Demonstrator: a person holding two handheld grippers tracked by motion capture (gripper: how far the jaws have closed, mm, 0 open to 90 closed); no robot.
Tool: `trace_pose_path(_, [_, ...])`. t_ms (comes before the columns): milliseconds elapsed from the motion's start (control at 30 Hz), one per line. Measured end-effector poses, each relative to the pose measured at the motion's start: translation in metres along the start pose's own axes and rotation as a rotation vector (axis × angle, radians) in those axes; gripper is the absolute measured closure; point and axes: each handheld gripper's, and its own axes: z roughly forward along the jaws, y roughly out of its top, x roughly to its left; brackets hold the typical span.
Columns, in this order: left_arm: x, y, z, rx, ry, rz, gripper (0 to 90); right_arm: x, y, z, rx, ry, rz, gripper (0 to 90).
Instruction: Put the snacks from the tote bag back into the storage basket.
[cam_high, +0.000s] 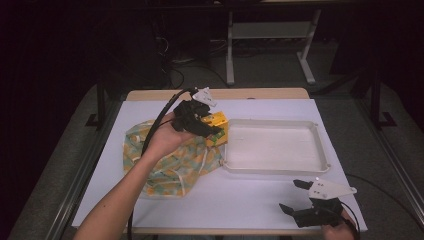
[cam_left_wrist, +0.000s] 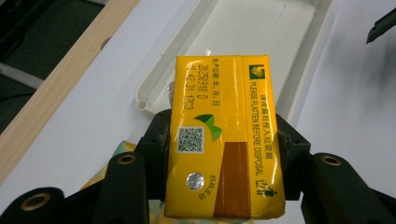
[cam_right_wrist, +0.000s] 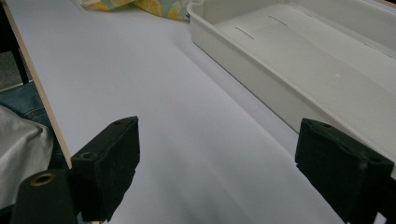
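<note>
A yellow drink carton (cam_left_wrist: 224, 135) with green and brown print is clamped between the jaws of my left gripper (cam_left_wrist: 224, 144). From above, that gripper (cam_high: 210, 129) holds the carton (cam_high: 218, 126) just left of the white tray (cam_high: 274, 165), above a patterned cloth bag (cam_high: 165, 165). The tray's near corner (cam_left_wrist: 149, 100) lies right beyond the carton. My right gripper (cam_high: 294, 196) rests open near the table's front right edge, nothing between its pads (cam_right_wrist: 114, 158). The tray's wall (cam_right_wrist: 243, 60) runs along its right side.
The tray's inside holds nothing. A wooden strip (cam_high: 215, 93) edges the far side of the white tabletop (cam_high: 235, 200). The cloth bag's corner (cam_right_wrist: 140, 5) shows far off in the right gripper view. Dark floor and table legs lie beyond.
</note>
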Motion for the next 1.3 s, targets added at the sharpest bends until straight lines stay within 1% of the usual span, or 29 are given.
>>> trace_pose_path(167, [-0.003,0.004,0.004,-0.005,-0.012,0.002,50.1,0.000,0.000,0.000,0.000,0.002,-0.004,13.5])
trace_pose_path(267, [-0.003,0.007,0.007,-0.002,-0.021,0.013,50.1,0.000,0.000,0.000,0.000,0.004,-0.004,13.5])
trace_pose_path(433, [-0.003,0.009,0.012,-0.003,-0.029,0.013,50.1,0.000,0.000,0.000,0.004,0.003,-0.009,13.5])
trace_pose_path(567, [-0.002,0.009,0.015,-0.006,-0.053,0.013,50.1,0.000,0.000,0.000,0.007,0.003,-0.010,13.4])
trace_pose_path(733, [-0.004,0.012,0.018,-0.005,-0.056,0.031,50.1,0.001,0.000,0.001,0.006,0.005,-0.009,13.5])
trace_pose_path(833, [-0.005,0.013,0.022,-0.001,-0.068,0.031,50.1,0.001,0.000,0.001,0.007,0.007,-0.004,13.4])
trace_pose_path(867, [-0.005,0.013,0.024,-0.007,-0.065,0.029,50.1,0.001,0.000,0.001,0.005,0.005,-0.006,13.4])
trace_pose_path(933, [-0.004,0.014,0.026,0.003,-0.072,0.040,50.1,0.001,0.000,0.000,0.007,0.006,-0.007,13.4])
trace_pose_path(1000, [-0.005,0.015,0.029,-0.001,-0.075,0.041,50.0,0.001,0.000,0.000,0.006,0.006,-0.008,13.5])
trace_pose_path(1033, [-0.004,0.016,0.030,0.003,-0.077,0.052,50.0,0.001,0.000,0.000,0.006,0.007,-0.007,13.4])
trace_pose_path(1067, [-0.005,0.016,0.031,0.004,-0.082,0.052,50.1,0.001,0.000,0.000,0.004,0.007,-0.005,13.4])
trace_pose_path(1100, [-0.005,0.017,0.033,-0.006,-0.083,0.047,50.1,0.002,0.000,0.000,0.002,0.005,-0.005,13.4])
trace_pose_path(1133, [-0.005,0.017,0.033,-0.001,-0.086,0.057,50.1,0.002,0.000,0.000,0.001,0.007,-0.002,13.5])
trace_pose_path(1233, [-0.006,0.019,0.038,-0.005,-0.097,0.055,50.1,0.002,0.000,0.000,0.000,0.008,-0.003,13.5])
trace_pose_path(1300, [-0.007,0.020,0.040,0.002,-0.103,0.059,50.1,0.002,0.000,0.000,-0.002,0.009,-0.004,13.5])
